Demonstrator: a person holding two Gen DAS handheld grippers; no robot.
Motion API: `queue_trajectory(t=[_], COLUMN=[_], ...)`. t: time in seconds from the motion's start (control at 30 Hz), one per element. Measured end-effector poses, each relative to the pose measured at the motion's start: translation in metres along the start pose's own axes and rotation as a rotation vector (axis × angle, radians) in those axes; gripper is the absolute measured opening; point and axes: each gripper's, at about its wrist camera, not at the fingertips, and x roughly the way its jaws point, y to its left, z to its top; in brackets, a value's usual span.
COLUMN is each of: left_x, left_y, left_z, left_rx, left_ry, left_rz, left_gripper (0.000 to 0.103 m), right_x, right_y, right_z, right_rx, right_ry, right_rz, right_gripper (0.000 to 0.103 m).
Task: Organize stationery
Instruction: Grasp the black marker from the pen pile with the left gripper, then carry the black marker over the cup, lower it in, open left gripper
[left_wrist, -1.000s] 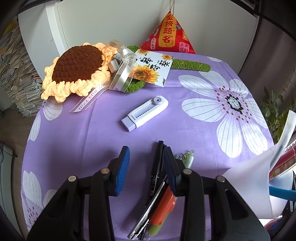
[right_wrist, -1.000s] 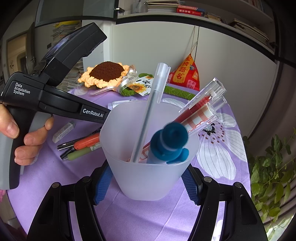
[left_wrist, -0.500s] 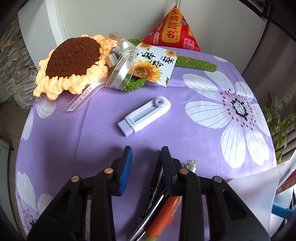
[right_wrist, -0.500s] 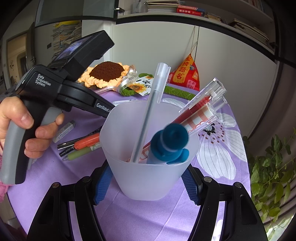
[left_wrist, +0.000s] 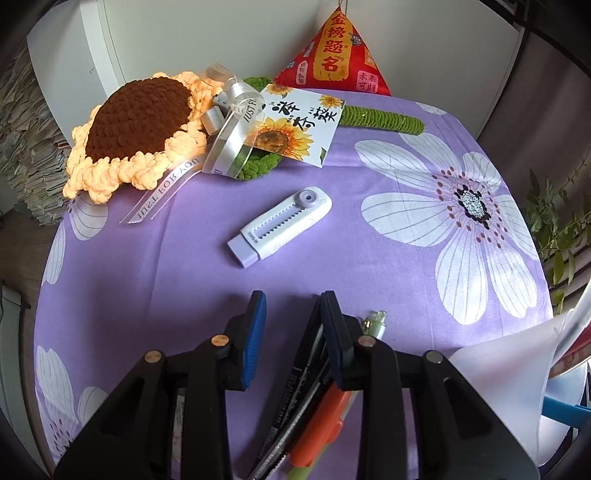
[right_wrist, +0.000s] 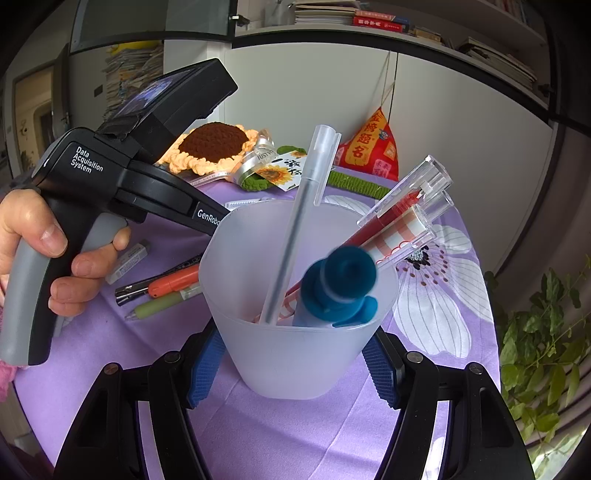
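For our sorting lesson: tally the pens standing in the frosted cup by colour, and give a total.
Clear grey pen: 1
Red pen: 1
Red-and-white striped pen: 1
Blue pen: 1
Total in the cup: 4

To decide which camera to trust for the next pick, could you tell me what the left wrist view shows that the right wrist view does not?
Only the left wrist view: the left gripper with its jaws, which have just been closing, and only bare cloth between them. Only the right: the right gripper shut on the frosted cup, a hand, books on a shelf. Both: the crochet sunflower, the red pouch, the orange pen, part of the cup.
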Motion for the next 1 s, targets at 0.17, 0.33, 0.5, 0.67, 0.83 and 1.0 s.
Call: queue_trajectory(t=[0.17, 0.33, 0.5, 0.67, 0.83, 1.0], left_x=[-0.001, 0.004, 0.001, -0.023, -0.059, -0.088], left_y=[-0.005, -0.009, -0.003, 0.011, 0.016, 0.022], left_z=[0.0, -0.003, -0.002, 0.001, -0.003, -0.015], left_rx=[0.005, 0.035, 0.021, -0.023, -0.035, -0.05], left_ry=[0.016, 0.015, 0.031, -0.018, -0.108, -0.168], left_rz=[-0.05, -0.015, -0.019, -0.038, -0.049, -0.071], left_gripper=[0.028, 0.026, 0.013, 0.012, 0.012, 0.012], right_x=[0.0, 0.0, 0.0, 0.0, 0.0, 0.0], right_y=[-0.001, -0.001, 0.0, 0.0, -0.001, -0.001], right_z=[0.0, 0.0, 0.0, 0.0, 0.0, 0.0], right_rx=[0.0, 0.0, 0.0, 0.0, 0.0, 0.0], right_ry=[0.0, 0.0, 0.0, 0.0, 0.0, 0.0], right_rz=[0.0, 0.0, 0.0, 0.0, 0.0, 0.0], right_gripper=[0.07, 0.07, 0.07, 0.07, 0.07, 0.07])
